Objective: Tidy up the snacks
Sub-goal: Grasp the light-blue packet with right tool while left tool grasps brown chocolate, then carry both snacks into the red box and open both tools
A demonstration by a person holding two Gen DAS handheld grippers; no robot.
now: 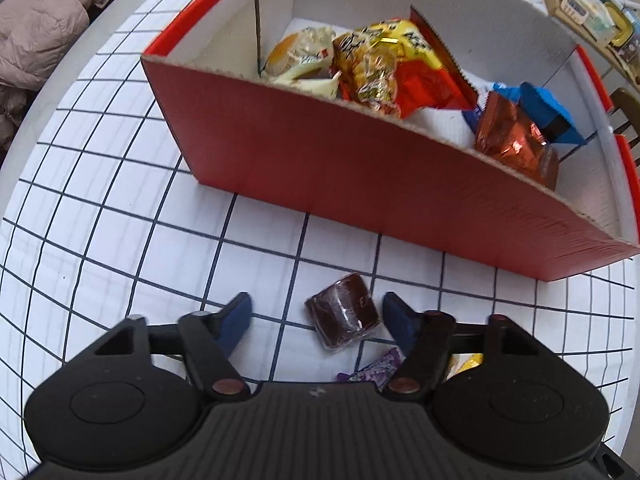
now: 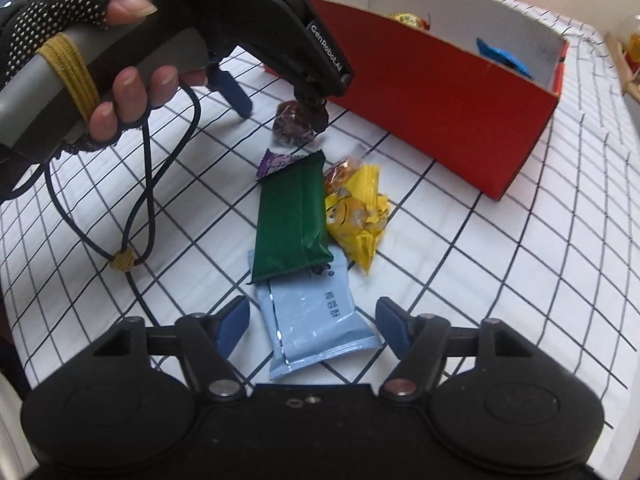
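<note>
A red box holds several snack packets. A dark brown wrapped snack lies on the checked cloth between the open fingers of my left gripper, untouched on the left side. In the right wrist view the same snack sits under the left gripper, in front of the red box. My right gripper is open over a light blue packet. A green packet, a yellow packet and a purple packet lie beyond it.
A purple packet and a yellow one peek out under the left gripper. A pink jacket lies off the table at far left. A shelf with jars stands behind the box. A black cable trails over the cloth.
</note>
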